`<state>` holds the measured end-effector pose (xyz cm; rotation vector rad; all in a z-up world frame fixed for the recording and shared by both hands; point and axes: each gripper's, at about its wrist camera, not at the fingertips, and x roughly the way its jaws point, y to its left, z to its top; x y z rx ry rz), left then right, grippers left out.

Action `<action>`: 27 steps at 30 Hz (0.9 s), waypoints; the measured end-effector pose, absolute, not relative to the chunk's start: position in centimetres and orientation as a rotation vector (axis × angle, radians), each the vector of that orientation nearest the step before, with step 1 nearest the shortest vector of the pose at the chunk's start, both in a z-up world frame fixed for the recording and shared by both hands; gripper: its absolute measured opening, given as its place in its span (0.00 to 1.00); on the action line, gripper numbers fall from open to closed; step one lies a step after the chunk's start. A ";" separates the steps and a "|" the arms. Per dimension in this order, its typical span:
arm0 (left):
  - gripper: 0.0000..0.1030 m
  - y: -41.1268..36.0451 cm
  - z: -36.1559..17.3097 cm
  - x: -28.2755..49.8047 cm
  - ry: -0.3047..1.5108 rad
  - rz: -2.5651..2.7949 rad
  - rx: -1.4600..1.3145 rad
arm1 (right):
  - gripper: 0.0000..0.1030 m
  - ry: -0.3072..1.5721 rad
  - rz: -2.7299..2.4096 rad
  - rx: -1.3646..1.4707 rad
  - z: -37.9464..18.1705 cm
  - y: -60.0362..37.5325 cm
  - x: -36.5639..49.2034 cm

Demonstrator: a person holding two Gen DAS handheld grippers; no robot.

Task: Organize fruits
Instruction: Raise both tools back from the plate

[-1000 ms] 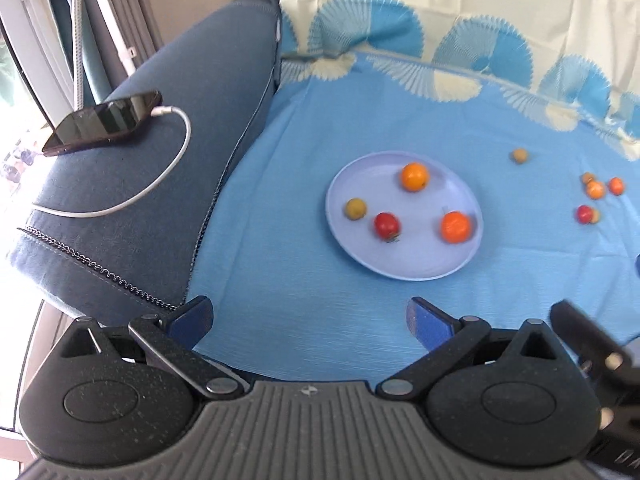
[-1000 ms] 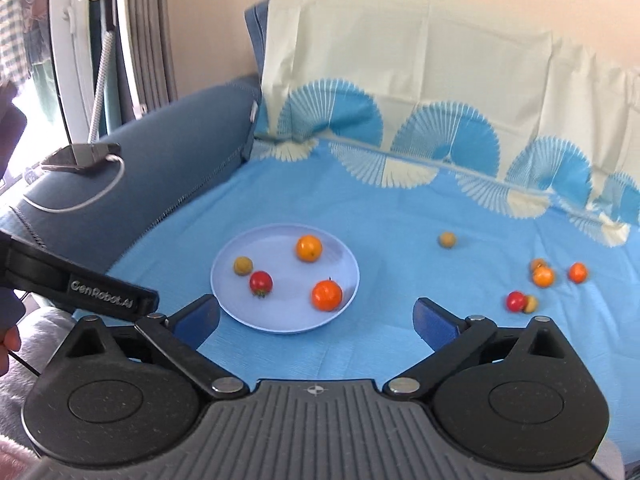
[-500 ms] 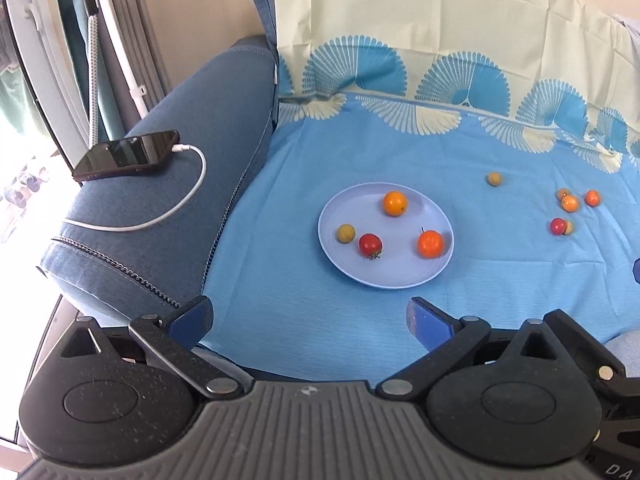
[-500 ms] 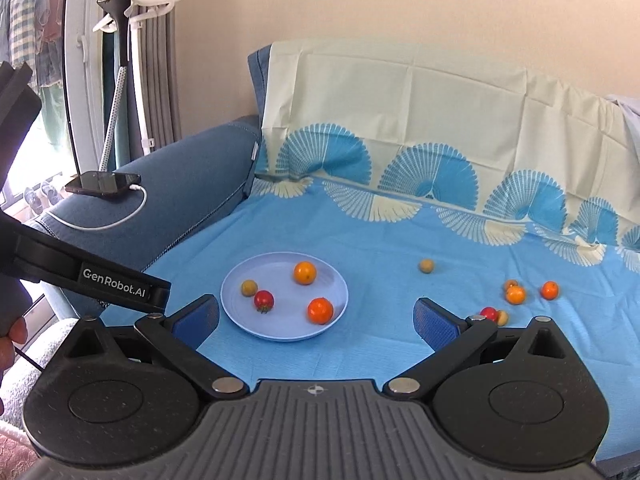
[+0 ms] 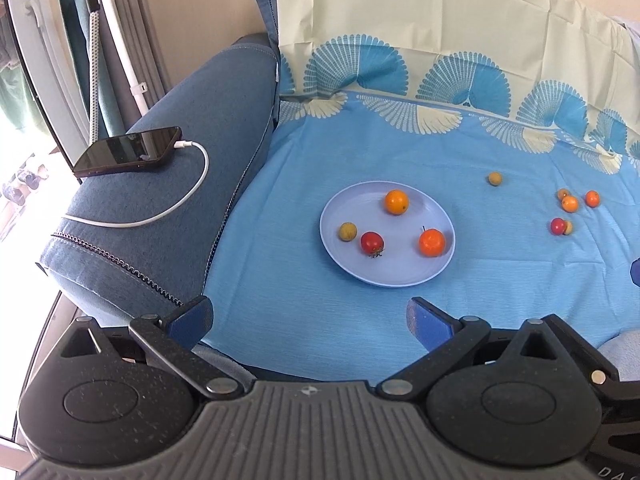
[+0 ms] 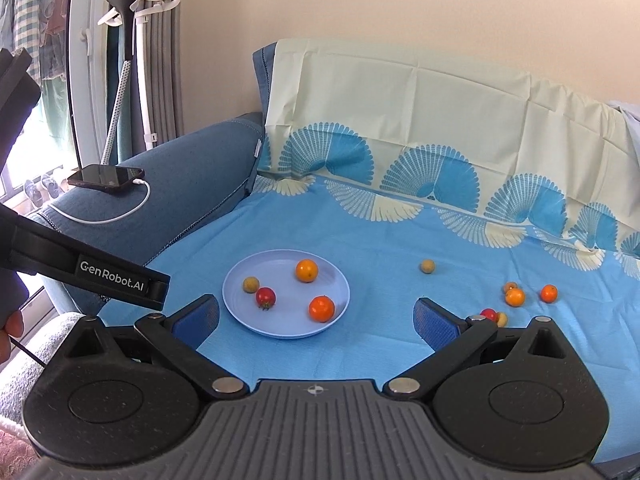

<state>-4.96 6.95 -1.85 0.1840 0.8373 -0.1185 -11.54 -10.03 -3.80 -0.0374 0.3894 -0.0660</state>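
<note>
Pulled back and higher than a second ago — both grippers, left gripper (image 5: pixel 308 316) and right gripper (image 6: pixel 316 316), spread wide, grasping nothing. Four fruits on plate (image 5: pixel 348 200), six loose fruits (image 6: pixel 515 297) not yet collected.

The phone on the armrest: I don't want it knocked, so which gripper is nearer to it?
Left. The left gripper is beside the armrest holding the phone; the right gripper sits further right, the left gripper between it and the phone.

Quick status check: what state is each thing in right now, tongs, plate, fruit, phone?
Left tongs: open, empty.
Right tongs: open, empty.
Plate: on the blue cloth, holds four fruits.
Loose fruits: six, lying on the cloth.
Phone: plugged in, flat on the armrest.
</note>
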 end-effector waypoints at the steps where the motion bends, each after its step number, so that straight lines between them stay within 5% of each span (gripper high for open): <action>1: 1.00 7.1 -1.9 -4.9 0.839 -0.118 0.182 | 0.99 0.393 -0.065 -0.039 -3.8 -10.0 -11.5; 27: 1.00 6.5 -2.9 -3.3 0.887 -0.113 0.192 | 0.99 0.443 -0.048 -0.022 -5.1 -10.7 -9.7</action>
